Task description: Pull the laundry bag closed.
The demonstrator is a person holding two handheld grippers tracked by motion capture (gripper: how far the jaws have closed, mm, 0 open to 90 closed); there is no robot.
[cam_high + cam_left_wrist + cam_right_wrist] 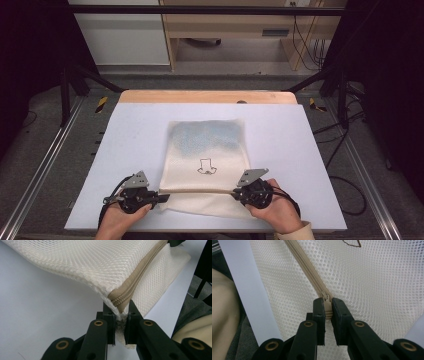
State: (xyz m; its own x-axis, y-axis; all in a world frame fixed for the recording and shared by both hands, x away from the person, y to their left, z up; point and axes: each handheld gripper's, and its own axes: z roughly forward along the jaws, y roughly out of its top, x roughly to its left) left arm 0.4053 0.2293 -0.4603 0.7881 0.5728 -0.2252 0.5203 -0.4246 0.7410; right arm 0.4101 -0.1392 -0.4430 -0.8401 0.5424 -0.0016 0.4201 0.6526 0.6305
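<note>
Nearest the onlooker, at 6 o'clock of the high view, two hands enter from the bottom edge. The left hand (116, 218) holds the left tool (161, 196) at about 7 o'clock; the right hand (276, 210) holds the right tool (235, 193) at about 5 o'clock. Each carries a grey three-cornered plate on top.

Between the tools runs a tan zipper (197, 190), stretched nearly straight across the near end of a cream mesh laundry bag (207, 150).

In the left gripper view, the left tool (120, 321) is clamped on the corner of the bag (82, 262) where the zipper (136, 277) ends; the jaws stand close together with fabric pinched between them, and the corner is lifted off the surface (37, 315).

In the right gripper view, the right tool (328, 307) is closed on the zipper pull (327, 308), at the end of the zipper (304, 266) that runs away toward 11 o'clock over the mesh (374, 277).

Farther on, the bag lies flat at the centre of the white surface (130, 130). A small dark outline emblem (206, 167) marks its middle, and a bluish patch (207, 135) shows through the mesh at its far half, toward 12 o'clock.

Beyond the surface's far wooden edge (207, 96) lies grey floor, with pale wooden furniture (230, 25) at 12 o'clock.
</note>
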